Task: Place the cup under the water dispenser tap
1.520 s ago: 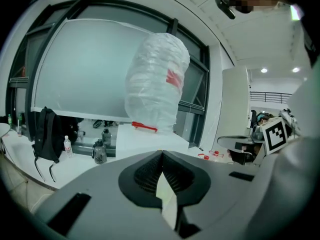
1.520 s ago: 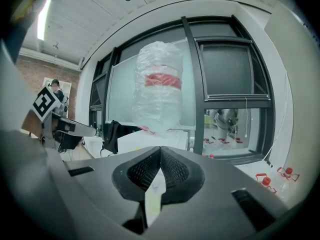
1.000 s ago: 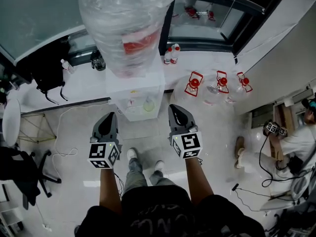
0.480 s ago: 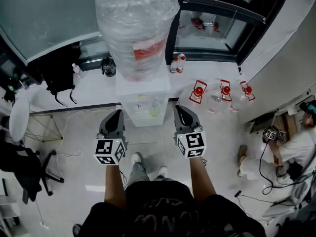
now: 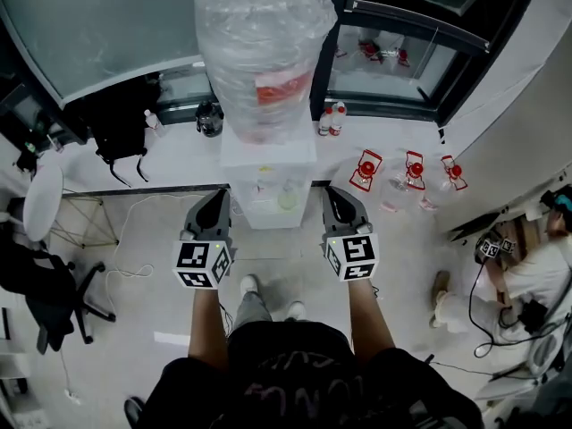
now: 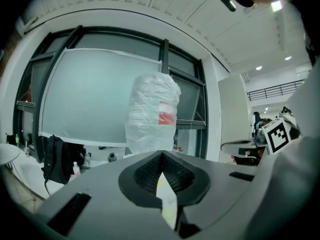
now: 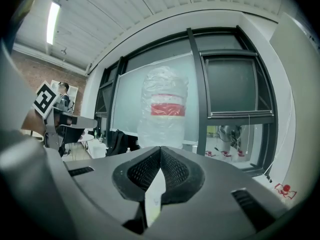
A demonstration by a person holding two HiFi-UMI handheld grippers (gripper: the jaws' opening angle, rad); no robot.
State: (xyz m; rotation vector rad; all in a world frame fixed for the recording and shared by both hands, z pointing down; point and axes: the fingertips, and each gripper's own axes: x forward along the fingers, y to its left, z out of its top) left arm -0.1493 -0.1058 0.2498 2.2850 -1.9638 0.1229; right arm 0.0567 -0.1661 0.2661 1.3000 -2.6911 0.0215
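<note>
Facing a dispenser [image 5: 268, 164] at 12 o'clock, a person stands on the floor [image 5: 134, 239]. The dispenser's plastic-wrapped bottle [image 5: 264, 52], with a red label, fills the top of the head view. The left gripper [image 5: 215, 206] and right gripper [image 5: 338, 202] are held side by side, well apart, their tips flanking the dispenser's front. In each gripper view the jaws are closed tip to tip, with nothing between them.

The cup [image 5: 287, 198], pale and greenish, sits in the dispenser's front recess, at 9 o'clock of the right gripper's tip. Whether it stands exactly under a tap cannot be told.

A second ago the dispenser stood left of centre in the head view, with the left gripper's tip over its lower corner. Now it sits squarely between the two tips, nearer the middle of the view. The cup keeps its place on the dispenser, and both pairs of jaws stay closed.

Red-capped jugs [image 5: 407, 170] lie at 2 o'clock, a black bag [image 5: 116, 119] at 10 o'clock, and a seated person [image 5: 532, 275] at 4 o'clock.
</note>
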